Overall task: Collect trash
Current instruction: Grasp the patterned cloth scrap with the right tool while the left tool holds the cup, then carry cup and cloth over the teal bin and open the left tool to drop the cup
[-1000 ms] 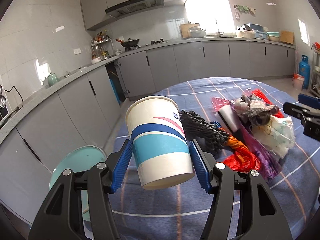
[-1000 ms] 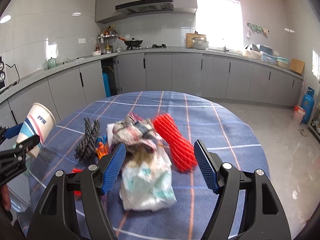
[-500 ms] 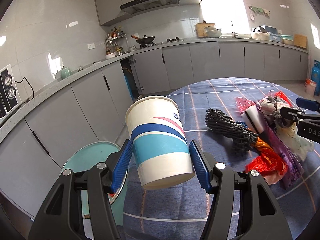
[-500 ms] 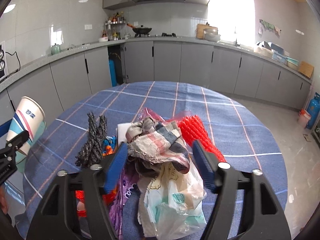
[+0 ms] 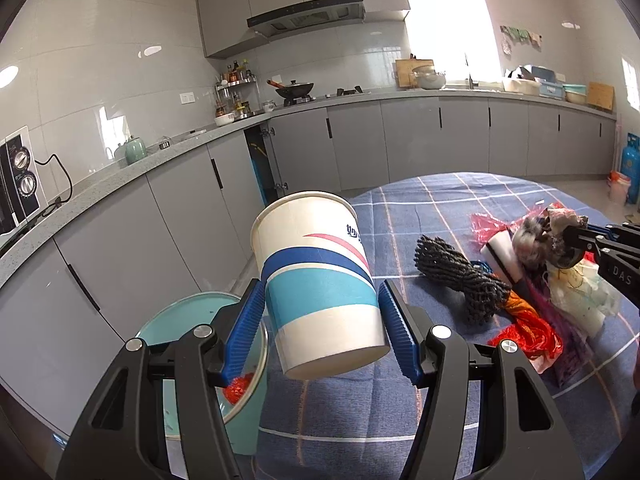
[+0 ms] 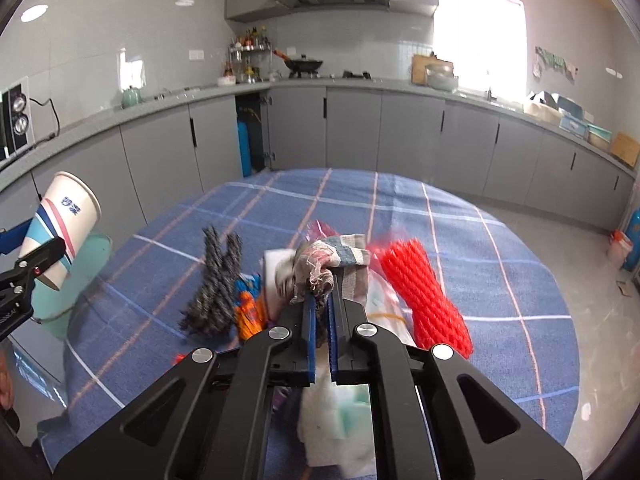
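Both hand-held grippers clamp trash: left (image 5: 322, 320) paper cup (image 5: 318, 296), right (image 6: 321, 312) half-hidden rag (image 6: 332, 258).

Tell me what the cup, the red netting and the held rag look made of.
Cup: matte printed paper, rolled rim. Red netting: probably foam plastic mesh, puffy open lattice. Rag: woven checked cloth, frayed threads, pinched in the right gripper.

Home kitchen: grey cabinets (image 5: 408, 140), range hood (image 5: 306, 20), wok (image 5: 294, 90) on stove
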A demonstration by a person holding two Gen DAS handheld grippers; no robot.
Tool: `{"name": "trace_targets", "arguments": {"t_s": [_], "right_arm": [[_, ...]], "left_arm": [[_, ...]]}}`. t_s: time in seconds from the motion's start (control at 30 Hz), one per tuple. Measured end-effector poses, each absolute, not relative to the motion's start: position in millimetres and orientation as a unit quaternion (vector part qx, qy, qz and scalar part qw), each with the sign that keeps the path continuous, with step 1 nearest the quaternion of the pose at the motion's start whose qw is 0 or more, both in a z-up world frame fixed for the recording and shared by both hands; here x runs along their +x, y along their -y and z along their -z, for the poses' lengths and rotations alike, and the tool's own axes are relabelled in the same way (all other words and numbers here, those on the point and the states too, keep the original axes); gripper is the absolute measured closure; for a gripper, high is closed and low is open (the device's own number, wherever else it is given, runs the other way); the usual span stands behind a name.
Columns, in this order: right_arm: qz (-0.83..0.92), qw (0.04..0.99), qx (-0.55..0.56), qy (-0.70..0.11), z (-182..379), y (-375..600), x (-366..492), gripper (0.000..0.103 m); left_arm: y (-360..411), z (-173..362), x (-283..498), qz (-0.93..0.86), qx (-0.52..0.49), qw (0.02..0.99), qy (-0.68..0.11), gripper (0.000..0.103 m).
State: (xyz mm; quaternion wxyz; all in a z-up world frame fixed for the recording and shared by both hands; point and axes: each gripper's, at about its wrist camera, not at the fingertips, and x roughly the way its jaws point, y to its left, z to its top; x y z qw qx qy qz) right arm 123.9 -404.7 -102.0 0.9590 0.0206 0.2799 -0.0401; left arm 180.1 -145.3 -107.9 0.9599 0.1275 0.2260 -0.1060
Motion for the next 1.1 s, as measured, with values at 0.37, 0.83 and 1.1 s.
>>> {"name": "trace_targets", "arguments": {"t_s": [0.37, 0.83, 1.1], "right_arm": [[0.022, 0.972, 0.017, -0.232, 67, 394, 113, 0.098], [-0.008, 0.979, 0.017, -0.202, 47, 372, 115, 0.098], [-0.035, 0.979, 0.014, -0.198, 41, 349, 126, 0.098]], "left_arm": [[132, 87, 173, 0.096, 0.128, 0.965, -0.207, 0.044], [101, 70, 169, 0.063, 0.13, 0.971, -0.192, 0.044], [80, 65, 170, 0.046, 0.117, 0.974, -0.189, 0.044]]}}
